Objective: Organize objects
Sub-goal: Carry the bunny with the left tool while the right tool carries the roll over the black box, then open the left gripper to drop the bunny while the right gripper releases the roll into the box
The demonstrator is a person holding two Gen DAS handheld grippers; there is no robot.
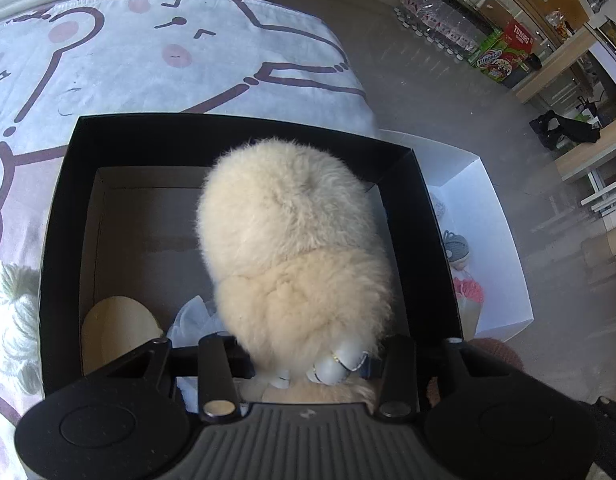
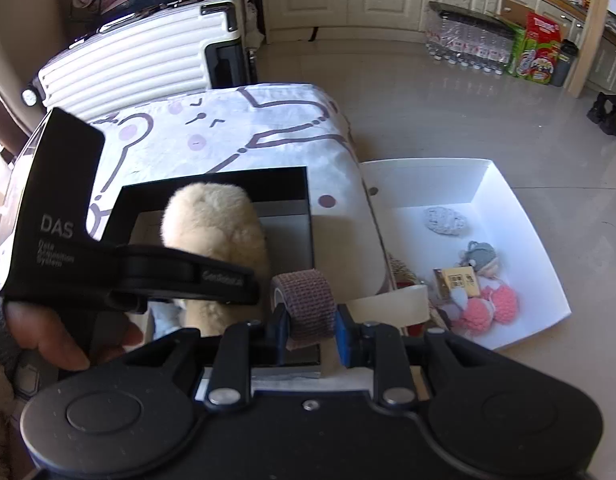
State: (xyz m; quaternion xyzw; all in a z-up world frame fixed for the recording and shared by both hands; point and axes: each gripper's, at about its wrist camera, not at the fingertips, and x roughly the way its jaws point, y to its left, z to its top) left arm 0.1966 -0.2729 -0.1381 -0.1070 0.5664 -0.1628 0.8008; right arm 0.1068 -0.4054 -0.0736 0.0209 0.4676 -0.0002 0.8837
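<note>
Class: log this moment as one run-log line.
left gripper: shut on plush, over black box | right gripper: shut on tape roll

Two steep downward wrist views, close over one shared black box (image 1: 60, 216).

Straight ahead of the left gripper (image 1: 308, 354), the cream fluffy slipper (image 1: 296, 240) fills the view and hides both fingertips, so where the pads meet it cannot be seen. It also covers much of the floor of the black box (image 1: 68, 208). A second slipper sole (image 1: 116, 320) and crumpled white paper (image 1: 196, 316) show only in part, just left of the fingers. To the right, the box wall cuts off the white tray (image 1: 499, 240) and its knitted items (image 1: 457, 246). In the right wrist view, the left tool's body hides the slipper's near end, and the label on the small yellow box (image 2: 461, 282) is too small to read.
</note>
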